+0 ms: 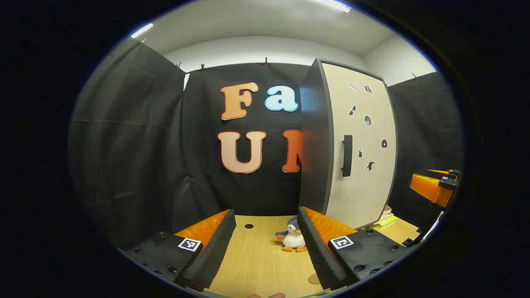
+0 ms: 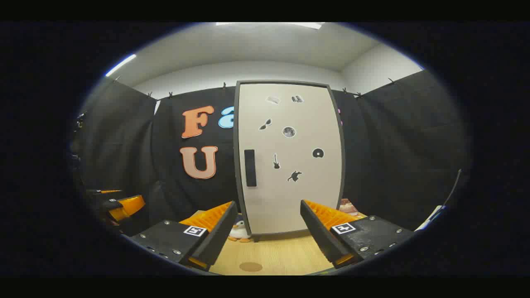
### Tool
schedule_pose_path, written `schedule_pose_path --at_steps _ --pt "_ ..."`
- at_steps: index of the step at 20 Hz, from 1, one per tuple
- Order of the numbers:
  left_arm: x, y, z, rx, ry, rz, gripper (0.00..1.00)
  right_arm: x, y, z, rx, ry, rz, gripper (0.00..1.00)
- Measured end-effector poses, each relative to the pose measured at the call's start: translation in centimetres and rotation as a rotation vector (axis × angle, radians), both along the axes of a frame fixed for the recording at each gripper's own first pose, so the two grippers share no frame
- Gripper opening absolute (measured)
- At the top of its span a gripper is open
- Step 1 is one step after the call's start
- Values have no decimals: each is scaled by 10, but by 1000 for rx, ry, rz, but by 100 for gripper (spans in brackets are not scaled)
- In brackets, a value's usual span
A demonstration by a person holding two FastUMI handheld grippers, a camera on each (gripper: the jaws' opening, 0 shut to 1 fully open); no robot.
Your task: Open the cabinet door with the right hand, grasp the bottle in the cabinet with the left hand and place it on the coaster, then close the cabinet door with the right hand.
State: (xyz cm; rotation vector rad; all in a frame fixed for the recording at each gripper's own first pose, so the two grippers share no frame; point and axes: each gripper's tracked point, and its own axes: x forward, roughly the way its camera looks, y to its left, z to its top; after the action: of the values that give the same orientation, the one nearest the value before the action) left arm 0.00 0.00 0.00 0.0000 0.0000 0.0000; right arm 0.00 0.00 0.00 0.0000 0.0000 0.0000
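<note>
While both grippers' jaws gape wide, one cabinet door [image 2: 290,159] stands shut near one coaster [image 2: 251,267].

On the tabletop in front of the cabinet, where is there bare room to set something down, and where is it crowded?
Bare wood lies on the table between the coaster and the cabinet door, and left of the penguin toy around the cable hole. It is crowded at the cabinet's left foot, where the toy sits, and to its right, by the stacked books.
</note>
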Motion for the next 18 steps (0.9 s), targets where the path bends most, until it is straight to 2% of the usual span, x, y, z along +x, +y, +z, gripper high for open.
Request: schedule_pose_path --at_steps 1,9,18 --pt "0 0 0 1 2 0 97 0 2 1 -5 -2 4 94" --pt "5 0 4 12 -15 -7 97 8 9 2 8 5 18 94" --pt "18 -4 8 6 -19 -53 97 16 9 2 -20 7 -19 94"
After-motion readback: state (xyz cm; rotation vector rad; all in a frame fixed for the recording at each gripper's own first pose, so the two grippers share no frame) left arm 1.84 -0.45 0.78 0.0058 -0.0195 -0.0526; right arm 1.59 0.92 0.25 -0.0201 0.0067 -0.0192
